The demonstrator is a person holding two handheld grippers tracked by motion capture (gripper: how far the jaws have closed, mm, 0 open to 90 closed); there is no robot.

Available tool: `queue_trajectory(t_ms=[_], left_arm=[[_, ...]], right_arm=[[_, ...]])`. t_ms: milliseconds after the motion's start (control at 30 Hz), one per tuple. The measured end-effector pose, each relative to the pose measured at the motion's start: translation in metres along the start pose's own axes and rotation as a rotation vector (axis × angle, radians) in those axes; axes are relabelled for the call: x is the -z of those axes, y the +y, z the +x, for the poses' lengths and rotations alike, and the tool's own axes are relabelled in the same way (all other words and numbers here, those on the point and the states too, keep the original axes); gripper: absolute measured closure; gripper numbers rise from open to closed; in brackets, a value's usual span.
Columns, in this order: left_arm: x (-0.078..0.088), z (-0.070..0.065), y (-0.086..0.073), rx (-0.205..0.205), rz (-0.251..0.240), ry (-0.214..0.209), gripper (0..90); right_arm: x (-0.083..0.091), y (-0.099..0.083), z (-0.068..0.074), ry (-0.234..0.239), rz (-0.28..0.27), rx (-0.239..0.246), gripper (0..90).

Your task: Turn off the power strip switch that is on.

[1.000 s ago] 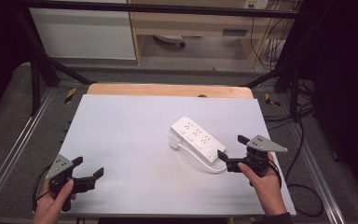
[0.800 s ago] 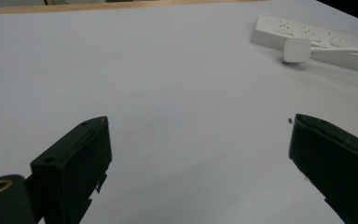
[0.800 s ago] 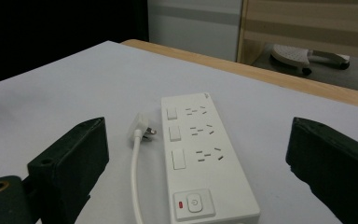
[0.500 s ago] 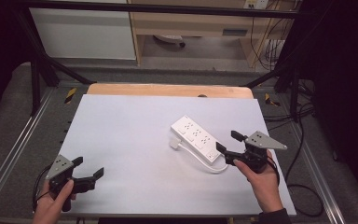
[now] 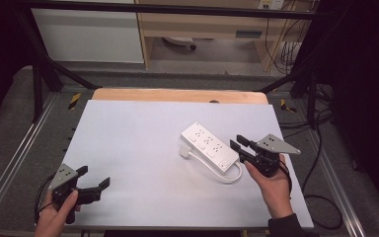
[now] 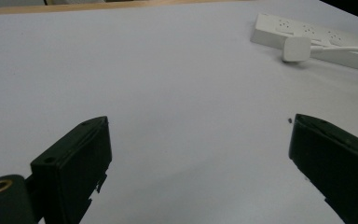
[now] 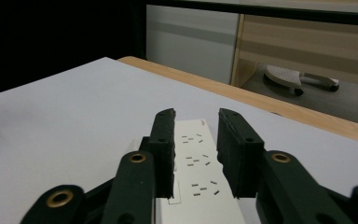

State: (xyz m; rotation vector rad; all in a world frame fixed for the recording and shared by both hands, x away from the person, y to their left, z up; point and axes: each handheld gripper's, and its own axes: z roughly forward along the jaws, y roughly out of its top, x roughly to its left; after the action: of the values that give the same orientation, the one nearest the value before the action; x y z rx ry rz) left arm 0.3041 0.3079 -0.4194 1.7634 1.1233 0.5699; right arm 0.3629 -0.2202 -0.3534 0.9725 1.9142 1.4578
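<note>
Step in hand: gripping the white power strip. The right gripper has just been closing its jaws, which now stand on either side of the strip's near end; the right gripper view shows slight gaps, so no pinch yet. The left gripper idles on the counter, jaws spread wide, the strip well beyond them. Next move, in my judgement: close fully, keeping the strip centred.

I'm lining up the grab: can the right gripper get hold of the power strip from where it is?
Probably yes. The right gripper sits at the near end of the power strip, jaws just closing in on either side of it, nothing in between.
</note>
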Motion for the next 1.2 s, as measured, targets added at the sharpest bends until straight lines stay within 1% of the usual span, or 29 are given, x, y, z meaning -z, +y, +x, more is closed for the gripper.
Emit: queue_trajectory(t_ms=[67,233,367,500,700,867,967,1200], left_arm=[[0.000,0.000,0.000,0.000,0.000,0.000,5.6],[0.000,0.000,0.000,-0.004,0.001,0.001,5.7],[0.000,0.000,0.000,-0.004,0.002,0.001,5.7],[-0.001,-0.001,0.000,-0.008,0.005,-0.003,5.7],[-0.001,0.000,0.000,-0.007,0.004,-0.002,5.7],[-0.001,-0.001,0.000,-0.007,0.004,-0.001,5.7],[0.000,0.000,0.000,-0.007,0.003,-0.001,5.7],[0.000,0.000,0.000,-0.009,0.002,0.000,5.6]], right_arm=[[-0.001,0.001,0.001,0.004,-0.008,0.006,70.7],[-0.005,0.002,0.002,-0.003,-0.017,0.015,72.7],[-0.007,0.003,0.003,0.001,-0.029,0.023,77.1],[-0.010,0.004,0.005,-0.002,-0.024,0.040,82.3],[-0.016,0.005,0.009,0.021,-0.016,0.041,89.3],[-0.021,0.006,0.013,0.041,-0.006,0.045,90.0],[-0.023,0.008,0.013,0.046,-0.006,0.040,90.0],[-0.028,0.011,0.015,0.053,0.002,0.047,90.0]])
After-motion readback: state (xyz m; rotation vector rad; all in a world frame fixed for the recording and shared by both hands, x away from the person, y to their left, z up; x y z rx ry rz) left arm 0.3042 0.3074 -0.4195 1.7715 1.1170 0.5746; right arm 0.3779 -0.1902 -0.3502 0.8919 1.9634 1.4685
